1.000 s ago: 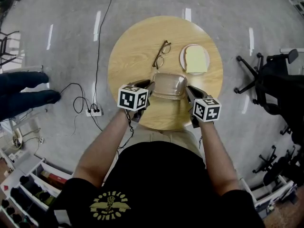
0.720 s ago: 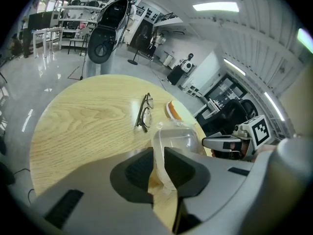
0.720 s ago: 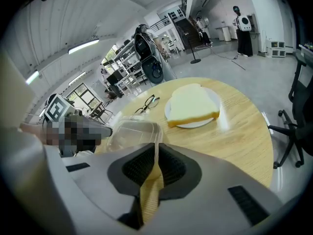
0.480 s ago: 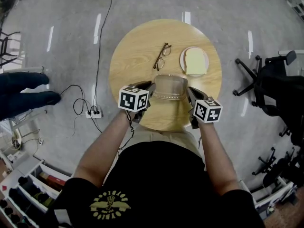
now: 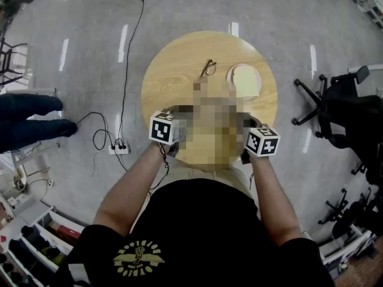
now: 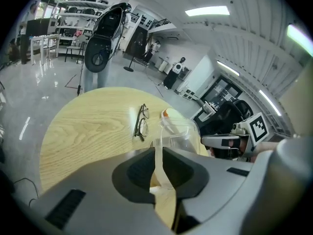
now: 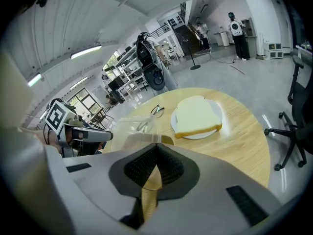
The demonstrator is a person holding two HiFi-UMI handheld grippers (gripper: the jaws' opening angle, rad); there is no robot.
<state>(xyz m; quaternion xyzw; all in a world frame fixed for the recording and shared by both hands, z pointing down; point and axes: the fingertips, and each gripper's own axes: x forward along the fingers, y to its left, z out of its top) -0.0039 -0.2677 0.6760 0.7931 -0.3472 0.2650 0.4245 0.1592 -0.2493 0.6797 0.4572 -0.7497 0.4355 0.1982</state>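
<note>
A clear plastic container point(image 6: 178, 136) hangs above the round wooden table point(image 5: 173, 70), held from both sides. My left gripper point(image 6: 159, 168) is shut on its thin left rim. My right gripper point(image 7: 155, 165) is shut on the right rim of the container point(image 7: 129, 131). Each gripper shows across the container in the other's view: the right gripper point(image 6: 222, 142) and the left gripper point(image 7: 93, 135). On the table beyond lie folded glasses point(image 5: 208, 68) and a white plate with a bread slice point(image 5: 244, 81). In the head view a mosaic patch hides the container and the jaws.
A black office chair point(image 5: 335, 94) stands right of the table. A power strip with cables point(image 5: 116, 143) lies on the floor to the left, near a dark blue shape point(image 5: 30, 118). Shelving point(image 5: 30, 244) sits at the lower left. People stand far off point(image 7: 237, 35).
Both grippers have risen with the container, which now hangs higher above the table. The glasses and plate have not moved.
</note>
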